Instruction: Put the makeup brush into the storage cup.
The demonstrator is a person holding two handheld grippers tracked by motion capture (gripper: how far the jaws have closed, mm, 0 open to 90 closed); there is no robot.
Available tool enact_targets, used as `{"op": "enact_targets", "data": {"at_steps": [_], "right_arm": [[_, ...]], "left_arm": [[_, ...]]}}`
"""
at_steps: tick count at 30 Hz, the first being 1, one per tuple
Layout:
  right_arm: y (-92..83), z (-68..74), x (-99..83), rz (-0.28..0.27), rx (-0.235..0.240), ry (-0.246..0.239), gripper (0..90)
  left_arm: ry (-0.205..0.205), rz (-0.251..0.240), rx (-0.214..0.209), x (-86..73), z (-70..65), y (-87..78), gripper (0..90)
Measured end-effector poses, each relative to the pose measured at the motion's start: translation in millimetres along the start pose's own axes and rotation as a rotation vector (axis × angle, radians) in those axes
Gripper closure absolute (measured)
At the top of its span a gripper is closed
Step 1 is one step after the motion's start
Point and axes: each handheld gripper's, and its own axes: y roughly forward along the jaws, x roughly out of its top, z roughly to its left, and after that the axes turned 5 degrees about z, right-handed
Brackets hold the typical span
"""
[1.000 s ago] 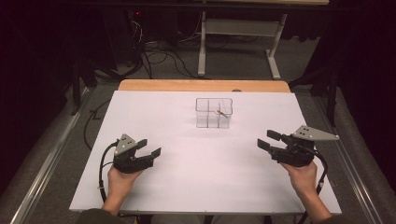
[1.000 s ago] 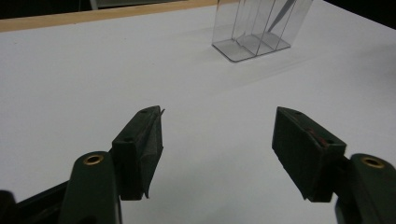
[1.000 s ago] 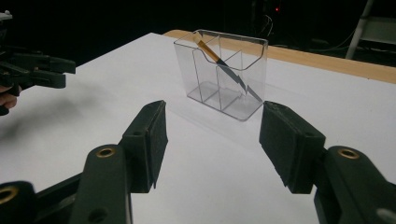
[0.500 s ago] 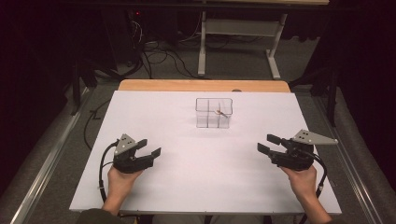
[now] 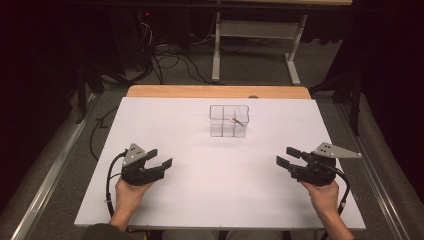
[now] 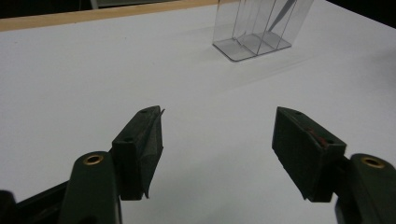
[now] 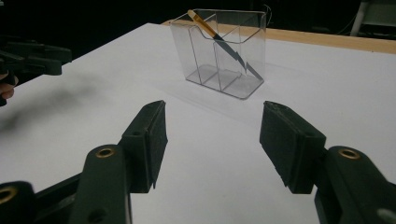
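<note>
The clear organizer (image 5: 229, 121) stands at twelve o'clock, a slim tool (image 7: 217, 37), perhaps a brush, leaning inside. The left gripper (image 5: 162, 159) and right gripper (image 5: 285, 156) rest agape and empty. A careless nudge could tip that light box.

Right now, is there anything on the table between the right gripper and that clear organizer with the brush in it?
Nothing visible. The right gripper, jaws open and empty, faces the clear organizer across bare white table. The brush leans inside one compartment. The left gripper sits off to the side, clear of that path.
</note>
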Motion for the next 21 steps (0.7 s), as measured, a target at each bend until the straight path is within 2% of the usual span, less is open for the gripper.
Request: {"op": "enact_targets", "data": {"at_steps": [9,17,21], "right_arm": [[1.0,-2.4,-5.7,0.003,-0.008,0.017,43.5],[2.7,-3.9,-10.2,0.011,-0.039,0.005,43.4],[3.1,-5.6,-12.5,0.015,-0.05,0.019,43.4]], "left_arm": [[-0.001,-0.002,-0.002,0.0,-0.1,-0.2,33.9],[-0.001,-0.002,-0.002,0.0,-0.1,-0.3,33.9],[-0.001,-0.002,-0.003,0.0,-0.2,-0.4,33.9]]}}
